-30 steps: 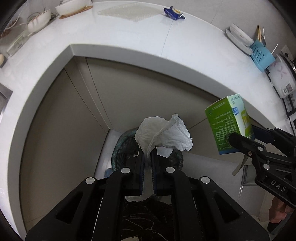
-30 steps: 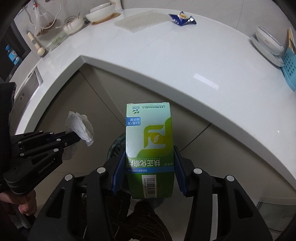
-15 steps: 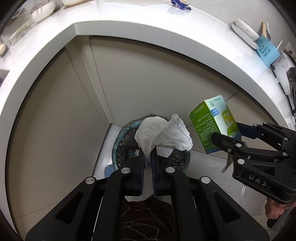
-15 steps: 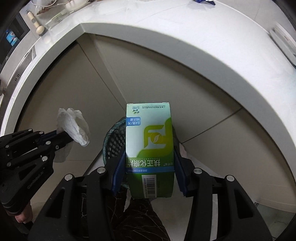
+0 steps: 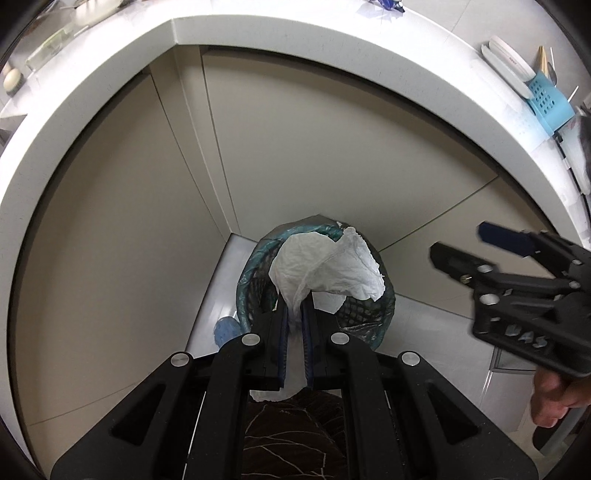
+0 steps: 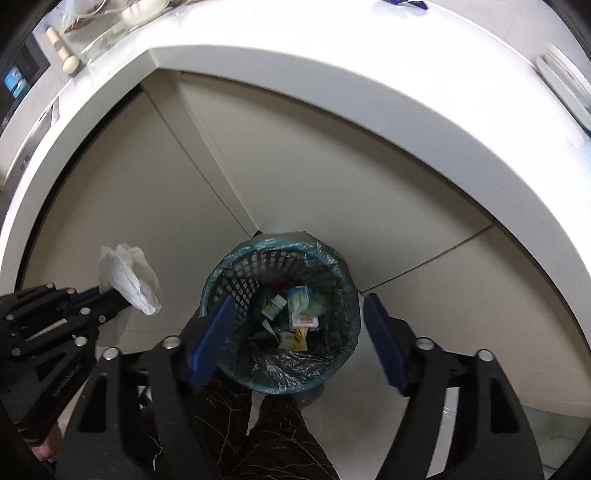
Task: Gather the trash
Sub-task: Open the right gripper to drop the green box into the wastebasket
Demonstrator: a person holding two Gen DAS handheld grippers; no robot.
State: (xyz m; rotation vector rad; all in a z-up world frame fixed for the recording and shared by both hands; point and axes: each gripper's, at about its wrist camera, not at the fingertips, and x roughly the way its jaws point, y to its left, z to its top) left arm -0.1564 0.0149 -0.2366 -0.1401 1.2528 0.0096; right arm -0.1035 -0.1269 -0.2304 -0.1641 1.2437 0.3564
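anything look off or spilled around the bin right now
Nothing spilled. The bin stands upright with its liner over the rim and trash inside. A blue wrapper still lies on the counter, uncollected. The left gripper holds a crumpled tissue above the bin.

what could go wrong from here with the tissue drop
1. In the right wrist view the crumpled tissue, pinched in the left gripper, hangs left of the bin, not over its mouth; released there, it would likely land on the floor.
2. The right gripper, its jaws just opened and empty, sits over the bin, so the two grippers may collide if the left swings in.
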